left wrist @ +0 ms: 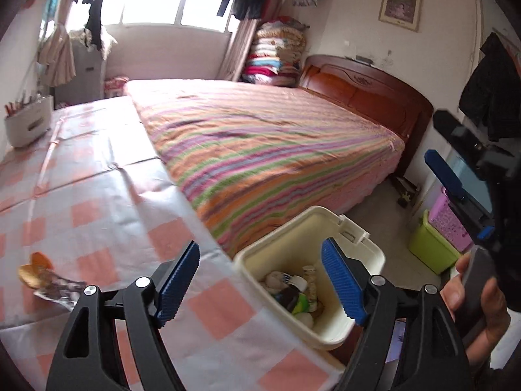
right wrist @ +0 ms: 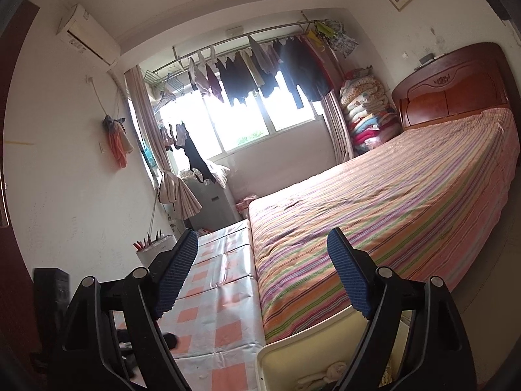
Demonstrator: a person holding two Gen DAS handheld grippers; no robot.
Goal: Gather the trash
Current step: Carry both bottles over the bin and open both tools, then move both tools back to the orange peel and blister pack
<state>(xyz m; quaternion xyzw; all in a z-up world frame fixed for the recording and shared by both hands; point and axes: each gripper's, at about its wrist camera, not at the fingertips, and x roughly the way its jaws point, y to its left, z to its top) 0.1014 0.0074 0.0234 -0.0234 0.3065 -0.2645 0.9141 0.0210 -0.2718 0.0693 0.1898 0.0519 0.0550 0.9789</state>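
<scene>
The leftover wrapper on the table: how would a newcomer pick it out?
Find the pink-checked table beside the striped bed. Near its left front edge, left of the left gripper, lies the wrapper: crumpled gold and silver foil, the only loose litter visible there.

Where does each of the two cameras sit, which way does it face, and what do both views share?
Left wrist: on the left tongs, tilted down over the checked table edge and cream bin; a hand with the right tongs shows.
Right wrist: on the right tongs, facing level toward the window.
Shared: striped bed, headboard, table, bin, both tongs open.
</scene>
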